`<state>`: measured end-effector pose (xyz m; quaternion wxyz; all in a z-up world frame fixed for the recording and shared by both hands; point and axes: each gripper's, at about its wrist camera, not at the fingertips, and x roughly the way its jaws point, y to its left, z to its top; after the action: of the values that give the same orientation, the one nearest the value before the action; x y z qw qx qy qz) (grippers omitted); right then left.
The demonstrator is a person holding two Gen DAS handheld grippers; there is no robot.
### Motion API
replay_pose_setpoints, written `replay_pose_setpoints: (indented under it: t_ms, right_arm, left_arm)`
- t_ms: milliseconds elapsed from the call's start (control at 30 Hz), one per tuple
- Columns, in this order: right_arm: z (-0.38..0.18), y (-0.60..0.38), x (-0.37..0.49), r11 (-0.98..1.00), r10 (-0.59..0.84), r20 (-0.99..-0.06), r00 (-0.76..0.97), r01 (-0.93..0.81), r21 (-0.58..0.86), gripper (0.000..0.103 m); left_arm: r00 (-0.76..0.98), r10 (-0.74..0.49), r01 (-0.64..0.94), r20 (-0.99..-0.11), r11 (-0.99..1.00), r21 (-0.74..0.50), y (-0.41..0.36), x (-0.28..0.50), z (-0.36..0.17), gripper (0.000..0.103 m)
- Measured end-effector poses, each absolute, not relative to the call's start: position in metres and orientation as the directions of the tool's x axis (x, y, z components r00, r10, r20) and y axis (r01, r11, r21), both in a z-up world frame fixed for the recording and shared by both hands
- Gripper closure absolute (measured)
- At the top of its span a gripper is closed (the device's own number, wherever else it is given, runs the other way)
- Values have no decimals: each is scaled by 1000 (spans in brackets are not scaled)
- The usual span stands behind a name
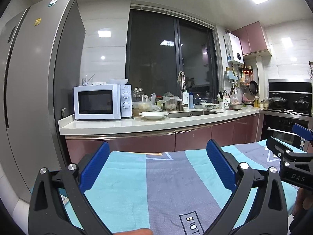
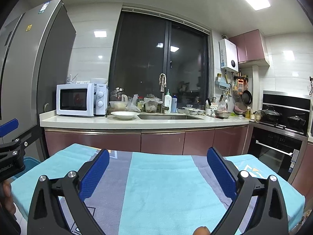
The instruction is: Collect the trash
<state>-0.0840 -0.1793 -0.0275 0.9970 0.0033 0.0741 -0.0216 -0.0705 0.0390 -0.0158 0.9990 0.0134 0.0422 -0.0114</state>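
Nearest the lens in the left wrist view, the left tool (image 1: 158, 166) stands with its blue-padded fingers (image 1: 95, 165) spread wide and nothing between them; a fingertip (image 1: 139, 231) shows at the bottom edge. Right tool (image 2: 158, 170) likewise wide apart and empty, hovering above the same surface. Both hang over a table covered by a striped cloth (image 2: 162, 186) in turquoise and grey-blue, stripes running away from the cameras toward the kitchen units; a small label reading "LOVE" (image 1: 191, 223) is printed on it. No trash can be made out on the cloth, so its place, heading and long axis cannot be told. Beyond, largest first: tall grey refrigerator (image 1: 35, 74) at left, dark window (image 1: 172, 58) over the sink, pale worktop (image 1: 137, 124) on pink-fronted cabinets, black oven and hob (image 2: 281, 129) at right carrying two dark pots. On the worktop: white microwave (image 1: 101, 101) beside the refrigerator, a white bowl on top; an empty white dish (image 1: 154, 115) just left of the sink (image 1: 193, 113); cluttered jars, bags and bottles behind the tap.
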Motion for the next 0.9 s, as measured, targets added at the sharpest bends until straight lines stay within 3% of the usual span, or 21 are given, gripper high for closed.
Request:
replay_pose_setpoints:
  t_ms: [900]
  right_arm:
    - [-32, -176, -78, 999, -38, -167, 985, 38, -4, 7]
  left_arm:
    - [994, -32, 35, -101, 999, 33, 43, -77, -19, 5]
